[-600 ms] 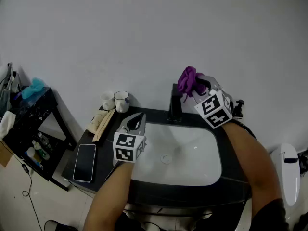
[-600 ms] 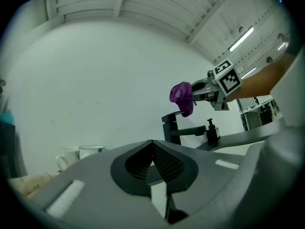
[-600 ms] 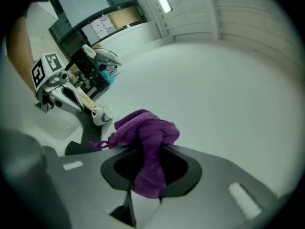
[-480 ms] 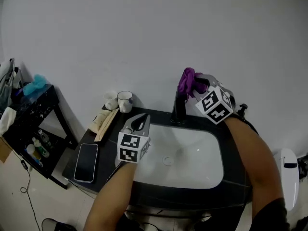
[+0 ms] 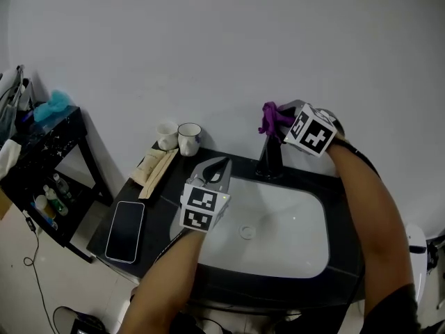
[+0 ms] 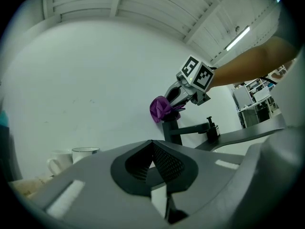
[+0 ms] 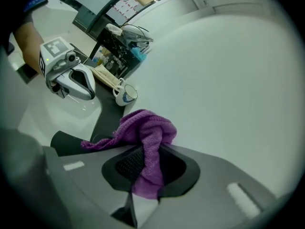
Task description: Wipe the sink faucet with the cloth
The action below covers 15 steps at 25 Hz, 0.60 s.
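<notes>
The right gripper [image 5: 284,119] is clenched on the purple cloth [image 5: 271,117]: its own view shows a fold of the fabric pinched between the two jaws, with the rest bunched above them and a loose end trailing to the left. It holds the cloth at the back edge of the counter [image 5: 160,200], close to the wall, right at the top of the black faucet's [image 5: 270,160] upright column. From the left gripper view the bundle appears to rest on that column. The left gripper [image 5: 217,167] hangs over the left rim of the white sink [image 5: 292,242], well apart from the faucet and pointing toward the wall. Its jaws are pressed together with nothing between them. At the counter's back left corner stand two cups [image 5: 179,137], just beside each other, with a pale flat packet [image 5: 154,164] lying in front of them. A phone [image 5: 125,229] lies flat near the counter's front left corner. A dark shelf rack [image 5: 42,165] stands off the counter's left side.
</notes>
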{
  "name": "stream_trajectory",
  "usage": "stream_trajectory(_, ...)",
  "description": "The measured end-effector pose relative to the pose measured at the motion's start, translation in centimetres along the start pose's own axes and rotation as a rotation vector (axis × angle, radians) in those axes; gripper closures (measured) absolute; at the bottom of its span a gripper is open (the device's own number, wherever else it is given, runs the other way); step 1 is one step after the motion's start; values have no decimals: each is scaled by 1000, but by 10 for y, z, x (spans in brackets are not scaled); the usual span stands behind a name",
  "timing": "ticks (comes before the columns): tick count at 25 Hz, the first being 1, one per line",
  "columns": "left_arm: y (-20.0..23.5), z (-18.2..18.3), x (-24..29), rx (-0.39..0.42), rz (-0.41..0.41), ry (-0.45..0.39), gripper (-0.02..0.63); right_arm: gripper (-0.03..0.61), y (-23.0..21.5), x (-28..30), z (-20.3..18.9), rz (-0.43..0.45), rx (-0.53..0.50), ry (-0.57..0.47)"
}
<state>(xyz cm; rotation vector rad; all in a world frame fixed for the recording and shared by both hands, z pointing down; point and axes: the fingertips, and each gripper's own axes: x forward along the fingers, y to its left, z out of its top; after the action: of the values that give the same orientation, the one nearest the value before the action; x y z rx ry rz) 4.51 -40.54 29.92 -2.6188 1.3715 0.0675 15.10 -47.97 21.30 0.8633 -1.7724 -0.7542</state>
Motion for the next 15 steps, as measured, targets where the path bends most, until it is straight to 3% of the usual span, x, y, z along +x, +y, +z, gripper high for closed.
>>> stream_trajectory(5, -2, -1, 0, 0, -8, -1, 597, 506, 4, -4, 0, 22, 61, -19)
stream_trajectory(15, -9, -4, -2, 2, -32, 27, 597, 511, 34, -32, 10, 58, 14, -41)
